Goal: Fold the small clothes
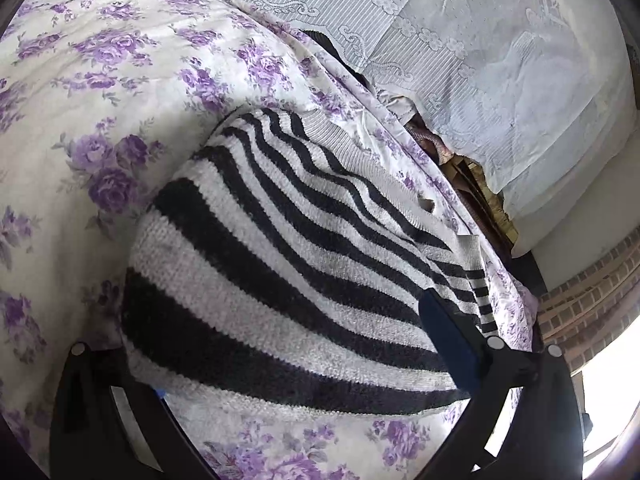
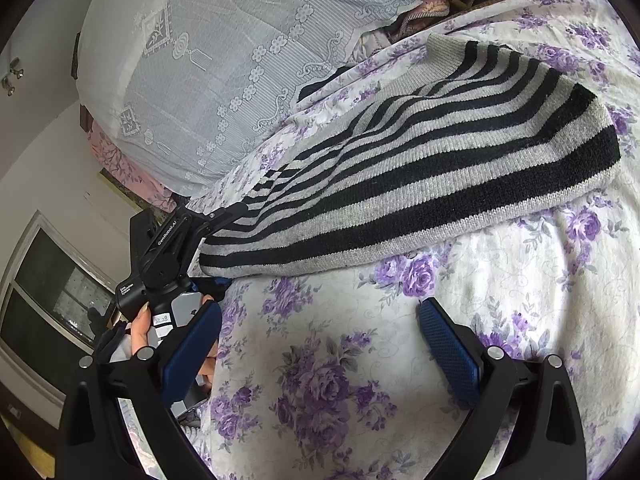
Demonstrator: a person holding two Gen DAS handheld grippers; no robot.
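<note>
Blue-padded fingers (image 2: 448, 344) of your right gripper (image 2: 320, 344) are filling the near edge of the right wrist view, standing wide apart over bare floral bedspread (image 2: 500, 312) with nothing between them. Your left gripper (image 1: 288, 364) is likewise spread wide; the folded edge of the striped sweater (image 1: 288, 248) is lying between its jaws, but its pad at 4 o'clock is showing clear and is not pressing the knit, so you are gripping nothing there.

In the right wrist view the striped sweater (image 2: 420, 168) is lying as a folded band from 9 o'clock toward 2 o'clock, the left gripper (image 2: 224, 216) sitting at its 9 o'clock end beside a lace-covered cushion (image 2: 240, 60).

You appear to be finishing a fold. For the next one, you are best advised to be taking one end with each gripper, pinching all layers together near the fold line and carrying them across level, so the loose knit is not sagging or dragging the bedspread.

On the left gripper's body, white lettering is reading roughly "GenRobot.AI"; a smaller three-line label below is too small to read surely. A white sticker (image 2: 164, 320) near your hand (image 2: 140, 332) seems to be showing "2.28".
</note>
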